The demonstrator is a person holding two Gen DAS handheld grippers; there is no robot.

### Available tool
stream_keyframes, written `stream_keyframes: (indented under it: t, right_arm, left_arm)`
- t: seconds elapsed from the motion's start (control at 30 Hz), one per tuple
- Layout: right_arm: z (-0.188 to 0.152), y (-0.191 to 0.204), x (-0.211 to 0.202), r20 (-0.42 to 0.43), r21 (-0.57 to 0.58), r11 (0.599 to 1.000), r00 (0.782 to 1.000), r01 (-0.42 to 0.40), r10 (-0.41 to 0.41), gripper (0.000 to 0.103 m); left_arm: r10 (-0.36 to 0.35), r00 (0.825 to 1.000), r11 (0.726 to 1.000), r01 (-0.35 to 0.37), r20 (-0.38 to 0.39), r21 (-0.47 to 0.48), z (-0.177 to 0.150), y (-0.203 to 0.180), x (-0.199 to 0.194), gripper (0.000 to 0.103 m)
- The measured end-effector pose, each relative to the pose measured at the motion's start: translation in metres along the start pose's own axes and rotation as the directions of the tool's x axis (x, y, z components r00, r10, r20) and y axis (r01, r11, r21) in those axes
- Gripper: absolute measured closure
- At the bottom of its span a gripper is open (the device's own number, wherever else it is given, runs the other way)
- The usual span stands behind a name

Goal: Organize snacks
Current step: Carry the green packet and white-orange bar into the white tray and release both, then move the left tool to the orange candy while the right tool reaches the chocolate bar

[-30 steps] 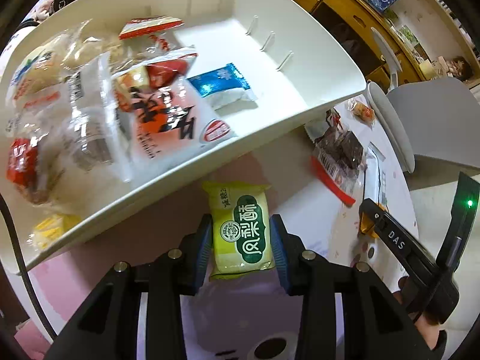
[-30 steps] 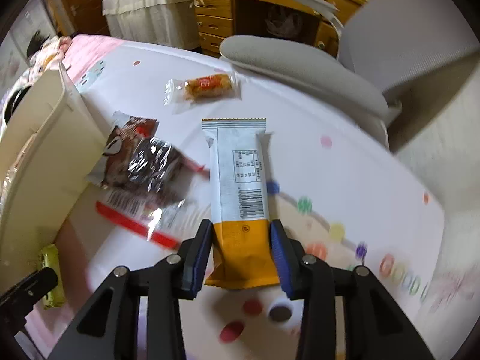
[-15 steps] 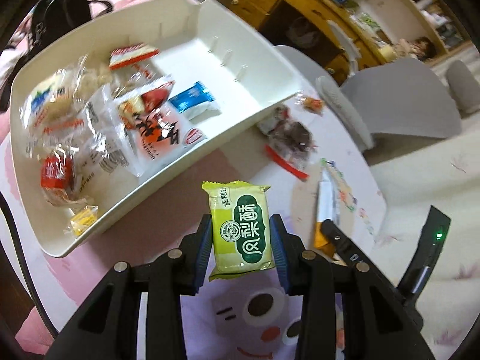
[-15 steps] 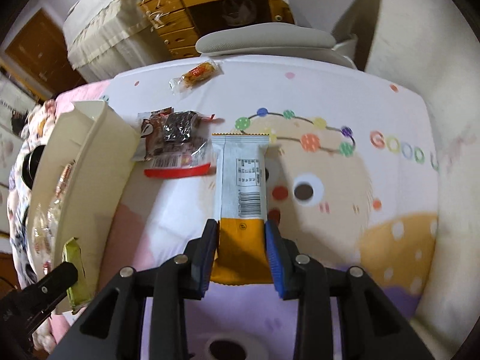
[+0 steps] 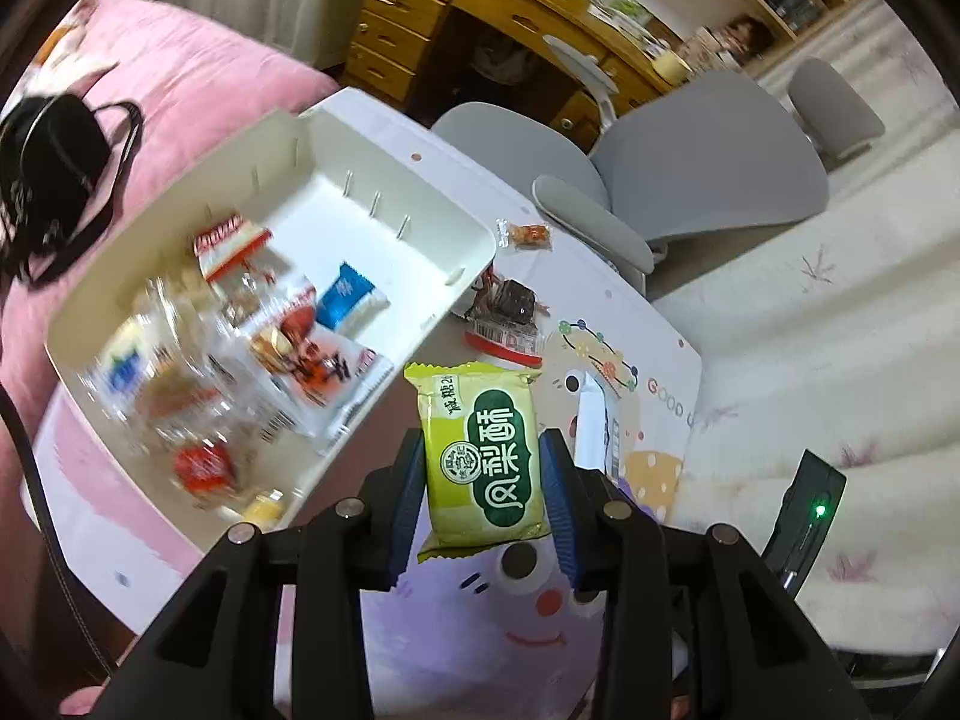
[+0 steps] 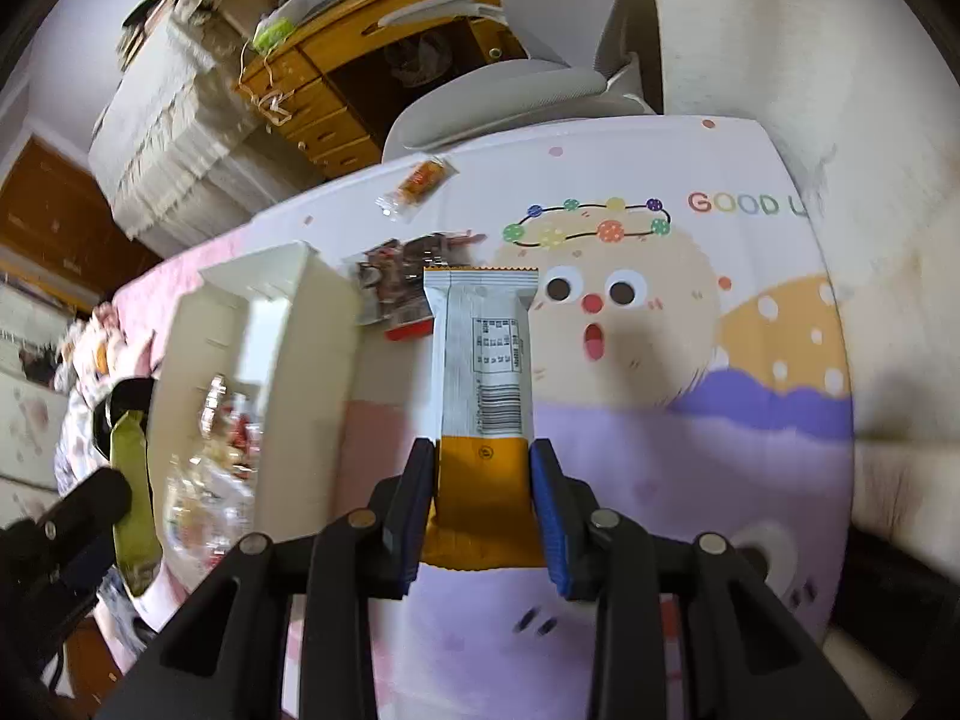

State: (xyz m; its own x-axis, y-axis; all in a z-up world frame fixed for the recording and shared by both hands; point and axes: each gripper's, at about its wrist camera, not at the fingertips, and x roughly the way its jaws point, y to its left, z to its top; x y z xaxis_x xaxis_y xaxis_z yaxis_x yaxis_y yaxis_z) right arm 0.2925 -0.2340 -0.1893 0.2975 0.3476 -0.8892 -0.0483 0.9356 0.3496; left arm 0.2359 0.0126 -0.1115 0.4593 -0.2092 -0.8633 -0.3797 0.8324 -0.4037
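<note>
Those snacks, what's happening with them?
Someone is tidying snacks with two hand-held grippers. The left gripper is clamped on a green pastry packet, and the right gripper pinches the orange end of a white snack bar. Both are held above the table beside the white bin, which already holds many snacks.

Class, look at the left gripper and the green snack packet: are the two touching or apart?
Touching. In the left wrist view the left gripper has both blue pads pressed against the sides of the green snack packet, holding it in the air above the table.
</note>
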Motion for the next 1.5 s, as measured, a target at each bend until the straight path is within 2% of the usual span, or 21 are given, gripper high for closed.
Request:
stream_keyframes:
  t: [0.13, 0.27, 0.57, 0.73, 0.9, 0.97, 1.13, 1.23, 1.27, 1.37, 1.5]
  right_arm:
    - [-0.013, 0.024, -0.012, 0.014, 0.034, 0.999, 1.0, -0.005, 0.004, 0.071]
    - [-0.026, 0.052, -0.02, 0.041, 0.056, 0.998, 0.999, -0.023, 0.021, 0.071]
    - [-0.054, 0.135, -0.013, 0.059, -0.004, 0.998, 0.997, -0.057, 0.057, 0.071]
    - [-0.071, 0.18, 0.002, 0.077, -0.072, 0.995, 0.995, -0.065, 0.071, 0.07]
    - [-0.091, 0.213, 0.024, 0.086, -0.166, 0.986, 0.996, -0.012, 0.026, 0.07]
    - [-0.098, 0.22, 0.034, 0.093, -0.187, 0.982, 0.996, 0.005, 0.013, 0.07]
    - [-0.107, 0.217, 0.051, 0.067, -0.187, 0.982, 0.998, 0.004, 0.008, 0.068]
    - [-0.108, 0.211, 0.047, 0.085, -0.179, 0.984, 0.996, 0.017, -0.002, 0.059]
    - [-0.108, 0.209, 0.044, 0.096, -0.172, 0.985, 0.995, 0.019, -0.002, 0.059]
    - [-0.106, 0.199, 0.038, 0.109, -0.143, 0.989, 0.994, 0.025, -0.01, 0.058]
    - [-0.105, 0.186, 0.025, 0.134, -0.11, 0.993, 0.991, 0.039, -0.024, 0.058]
  left_arm:
    - [0.007, 1.0, 0.999, -0.005, -0.031, 0.046, 0.017, 0.015, -0.019, 0.067]
    - [0.027, 0.999, 0.99, -0.02, -0.046, 0.142, 0.031, 0.033, -0.034, 0.067]
    - [0.076, 0.994, 0.968, -0.055, -0.077, 0.244, 0.056, 0.087, -0.05, 0.067]
    - [0.123, 0.986, 0.963, -0.09, -0.116, 0.254, 0.07, 0.133, -0.033, 0.067]
    - [0.121, 0.985, 0.947, -0.078, -0.122, 0.311, 0.078, 0.168, -0.016, 0.067]
    - [0.095, 0.984, 0.941, -0.04, -0.15, 0.336, 0.08, 0.183, -0.008, 0.067]
    - [0.071, 0.986, 0.917, -0.004, -0.154, 0.4, 0.084, 0.196, -0.003, 0.064]
    - [0.05, 0.991, 0.884, 0.014, -0.124, 0.468, 0.087, 0.188, -0.011, 0.05]
    - [0.049, 0.993, 0.872, 0.011, -0.11, 0.489, 0.088, 0.184, -0.013, 0.047]
    - [0.041, 0.995, 0.844, 0.015, -0.092, 0.536, 0.09, 0.172, -0.019, 0.046]
    - [0.006, 0.991, 0.824, 0.073, -0.136, 0.562, 0.093, 0.154, -0.022, 0.042]
